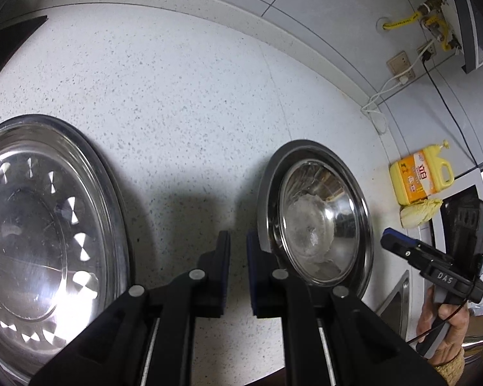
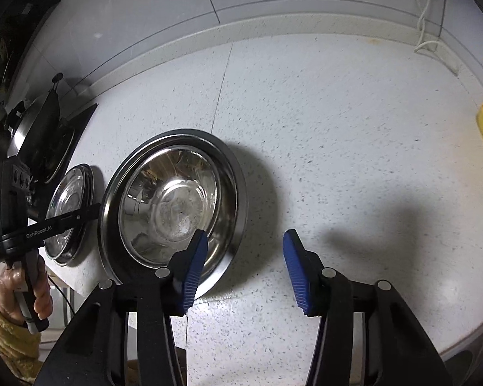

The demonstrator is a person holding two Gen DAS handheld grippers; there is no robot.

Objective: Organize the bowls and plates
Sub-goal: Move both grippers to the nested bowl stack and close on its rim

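Observation:
A steel plate (image 1: 364, 225) lies on the speckled counter with a steel bowl (image 1: 335, 206) and a clear glass bowl (image 1: 309, 225) nested in it; it also shows in the right wrist view (image 2: 238, 206). A second steel plate (image 1: 106, 199) with a glass plate (image 1: 32, 241) on it lies to the left, also seen in the right wrist view (image 2: 88, 180). My left gripper (image 1: 238, 267) is nearly shut and empty, hovering between the two plates. My right gripper (image 2: 244, 267) is open and empty, at the near right edge of the bowl stack.
A yellow detergent jug (image 1: 418, 173) and a yellowish sponge (image 1: 418, 212) stand by the wall at right. Sockets with cables (image 1: 402, 64) and gas fittings (image 1: 434, 16) are on the wall. A black stove with a wok (image 2: 45, 122) is at left. The counter edge is near.

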